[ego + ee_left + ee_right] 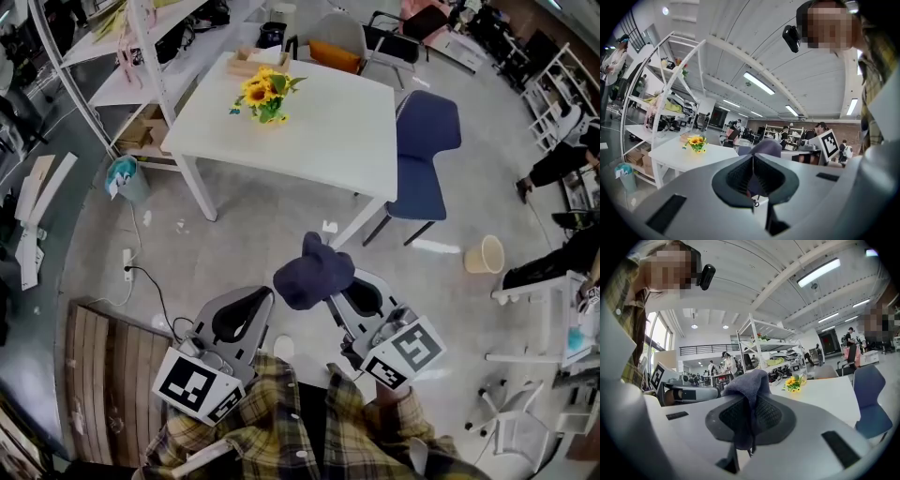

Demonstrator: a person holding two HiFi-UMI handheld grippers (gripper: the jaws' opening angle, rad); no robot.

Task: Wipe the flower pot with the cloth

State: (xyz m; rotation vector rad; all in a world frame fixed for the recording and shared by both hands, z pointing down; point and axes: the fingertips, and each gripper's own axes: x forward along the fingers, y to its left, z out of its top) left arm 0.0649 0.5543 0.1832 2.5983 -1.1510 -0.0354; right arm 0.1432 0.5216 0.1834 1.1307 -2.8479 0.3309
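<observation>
Nearest the lens: plaid sleeve (281, 422), then left gripper (251, 298) pressed together on nothing, right gripper (356, 292) pinching the cloth (314, 272) — soft, light, limp, bunched above the jaws. Well apart, on the white table (347, 131): flower pot (266, 105) toward the far left corner, upright, long axis vertical, blooms up. Likely light, tippy, maybe fragile — best steadied low on the wall, not by the stems.

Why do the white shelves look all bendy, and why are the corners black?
Left gripper view: a very wide lens bows the shelves and leaves black corners; the ceiling lamp glares. Right gripper view: same bowing, same dark rim, bright ceiling lamp. Head view: the table is sharp and evenly lit, less bent.
</observation>
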